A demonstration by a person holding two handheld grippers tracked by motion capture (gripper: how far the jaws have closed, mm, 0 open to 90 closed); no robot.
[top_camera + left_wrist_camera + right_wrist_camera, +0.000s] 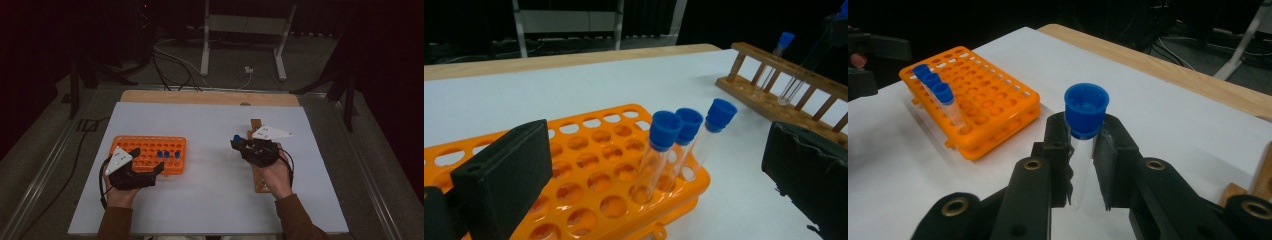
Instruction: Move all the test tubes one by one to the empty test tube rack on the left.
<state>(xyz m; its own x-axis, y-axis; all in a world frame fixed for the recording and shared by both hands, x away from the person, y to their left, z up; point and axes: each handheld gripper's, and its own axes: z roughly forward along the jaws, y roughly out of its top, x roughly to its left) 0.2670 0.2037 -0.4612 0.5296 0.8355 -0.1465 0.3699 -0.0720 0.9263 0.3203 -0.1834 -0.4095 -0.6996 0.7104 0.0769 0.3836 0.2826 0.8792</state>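
An orange tube rack (145, 150) lies on the white table sheet at the left. Three blue-capped tubes (167, 155) stand in a row by its right end. My left gripper (148, 161) is open, its jaws wide apart at the rack's near corner (589, 165), with the three tubes (665, 131) just ahead. My right gripper (235, 142) is shut on a clear blue-capped tube (1087, 107), held upright between the pads. It hovers beside a wooden rack (260, 180) at the right. One more capped tube (785, 39) stands in that wooden rack (774, 100).
The orange rack (988, 100) has several empty holes. A bare wooden strip (210, 97) runs along the table's far edge. Behind it are cables and a white metal stand (205, 45) on the floor. White sheet (210, 190) lies between the two hands.
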